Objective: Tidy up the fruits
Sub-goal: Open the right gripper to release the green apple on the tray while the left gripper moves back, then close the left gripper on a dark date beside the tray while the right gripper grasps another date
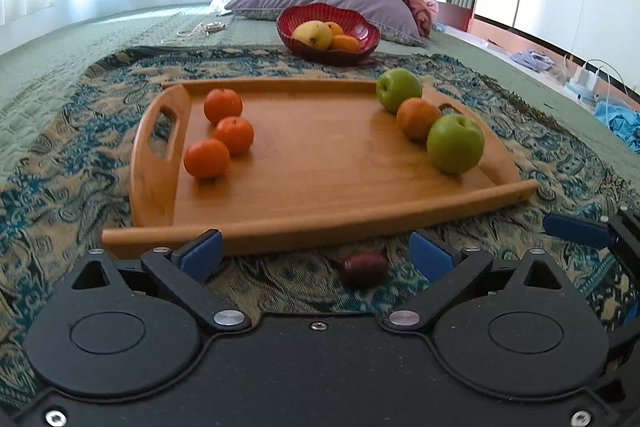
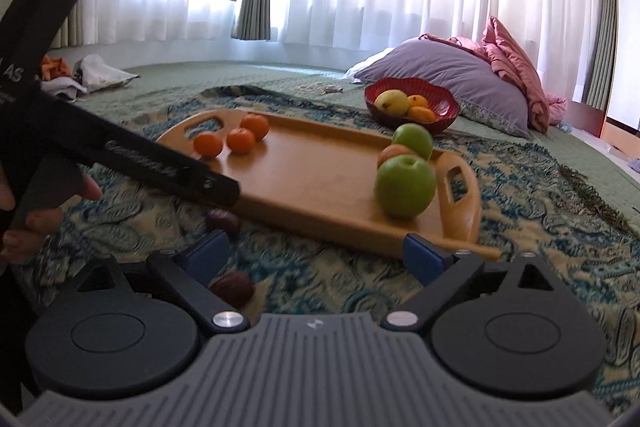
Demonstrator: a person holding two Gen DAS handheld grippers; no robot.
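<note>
I am holding both the left gripper (image 1: 316, 251) and right gripper (image 2: 316, 253) wide open and empty near the tray (image 1: 320, 203), its oranges (image 1: 234, 134) lying left, apples (image 1: 455, 143) right.

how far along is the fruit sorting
Done: three tangerines lined up at one end of the wooden tray. In hand: nothing; left gripper and right gripper are open. Left: two dark fruits lie on the blanket, off the tray.

left wrist view sits low and near, facing the wooden tray (image 1: 320, 163) head-on toward the window. right wrist view faces it obliquely from the right; both share tray and red bowl (image 2: 412, 103).
</note>
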